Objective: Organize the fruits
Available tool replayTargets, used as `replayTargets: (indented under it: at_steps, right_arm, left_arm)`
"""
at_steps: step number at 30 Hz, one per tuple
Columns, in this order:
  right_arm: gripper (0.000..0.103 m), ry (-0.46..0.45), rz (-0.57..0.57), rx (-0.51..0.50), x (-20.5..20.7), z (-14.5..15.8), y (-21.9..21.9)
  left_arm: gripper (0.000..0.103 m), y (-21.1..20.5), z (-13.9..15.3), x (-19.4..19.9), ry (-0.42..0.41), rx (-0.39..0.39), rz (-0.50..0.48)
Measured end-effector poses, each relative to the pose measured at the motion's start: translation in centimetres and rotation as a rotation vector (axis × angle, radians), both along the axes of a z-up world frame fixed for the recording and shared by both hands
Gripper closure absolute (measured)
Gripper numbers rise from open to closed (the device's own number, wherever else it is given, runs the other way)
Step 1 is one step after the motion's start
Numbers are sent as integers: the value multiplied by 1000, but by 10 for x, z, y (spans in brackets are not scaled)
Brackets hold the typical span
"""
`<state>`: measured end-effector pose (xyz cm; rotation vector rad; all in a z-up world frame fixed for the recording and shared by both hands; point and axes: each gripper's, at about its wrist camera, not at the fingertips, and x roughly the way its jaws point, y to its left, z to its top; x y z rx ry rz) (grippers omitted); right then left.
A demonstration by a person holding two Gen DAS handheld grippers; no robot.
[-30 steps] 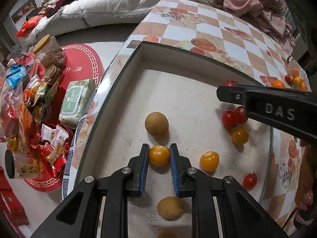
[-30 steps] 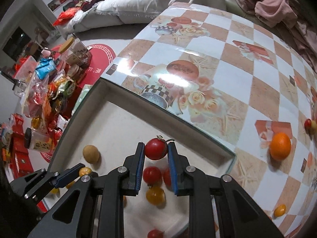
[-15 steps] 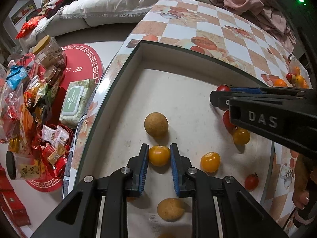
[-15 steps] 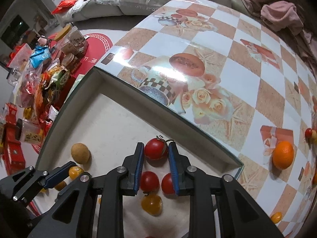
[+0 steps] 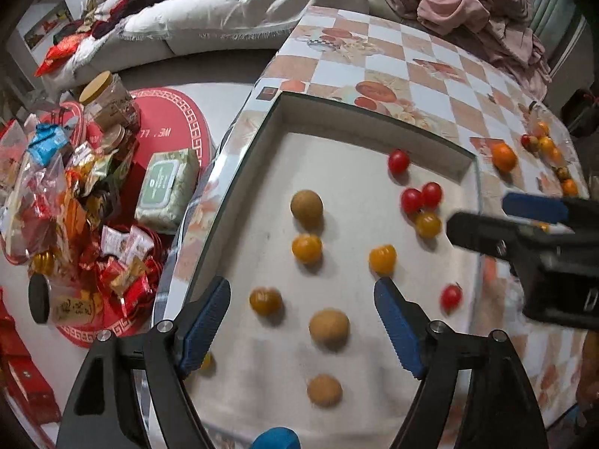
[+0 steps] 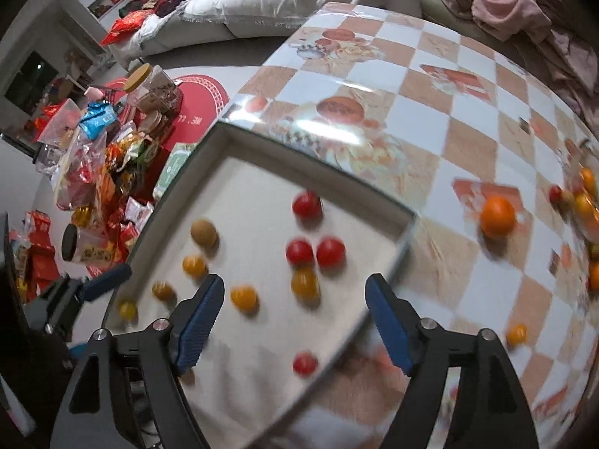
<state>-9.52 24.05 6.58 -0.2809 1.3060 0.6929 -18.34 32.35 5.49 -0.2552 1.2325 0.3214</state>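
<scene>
Both the left gripper point(image 5: 301, 321) and right gripper point(image 6: 294, 318) have just spread their fingers, nothing between them, having evidently let go so fruit rests sorted in the tray point(image 5: 359, 112) on the desk point(image 6: 468, 119): yellow tomato point(image 5: 307, 249) left, red tomato point(image 6: 307, 204) farther back.

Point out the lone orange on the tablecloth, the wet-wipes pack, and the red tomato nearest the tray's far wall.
orange point(image 6: 498, 215): right wrist view, middle of its peel.
wet-wipes pack point(image 5: 166, 191): left wrist view, on its lid.
red tomato point(image 5: 398, 160): left wrist view, centre of its skin.
</scene>
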Motion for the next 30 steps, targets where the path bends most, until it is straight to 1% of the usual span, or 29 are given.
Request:
replayTargets:
  at_steps: [2,3,5,6,8,10,12,14,21,26,30]
  right_arm:
    - [15,7,-12,-18,-8,5,-9]
    - [12,18,-13,-24,-12,7,-13]
    - [2,26,-21,-29,-19,12,-20]
    - [0,26,-19,-31,-22,15,-22]
    - [0,18,-8,-62,-29,18,-25]
    - [0,4,-5,-88,-36,21,-27]
    - [0,1,4,-118,-42,26,-29]
    - [0,2,13,-124,-48,32,-30]
    - [0,-5,41,-156,-69,52,-29]
    - [0,-26,50,-171,-77,63,-26]
    - [0,-35,46,-177,-80,67,-25]
  left_arm:
    - [1,-2,7,-8,6,-1,-1]
    - [0,-3,12,-13,4,15,0]
    - [0,-5,15,-18,23,16,-11]
    - [0,-5,17,-21,29,12,-13]
    - [0,-6,21,-26,43,15,-10]
    - [0,-9,29,-32,39,2,-22]
    - [0,-13,39,-38,34,24,-35]
    - [0,-17,48,-45,42,53,-41]
    - [0,-24,63,-64,95,43,-65]
    - [0,-27,70,-70,114,48,-92]
    - [0,-24,75,-72,112,58,-100]
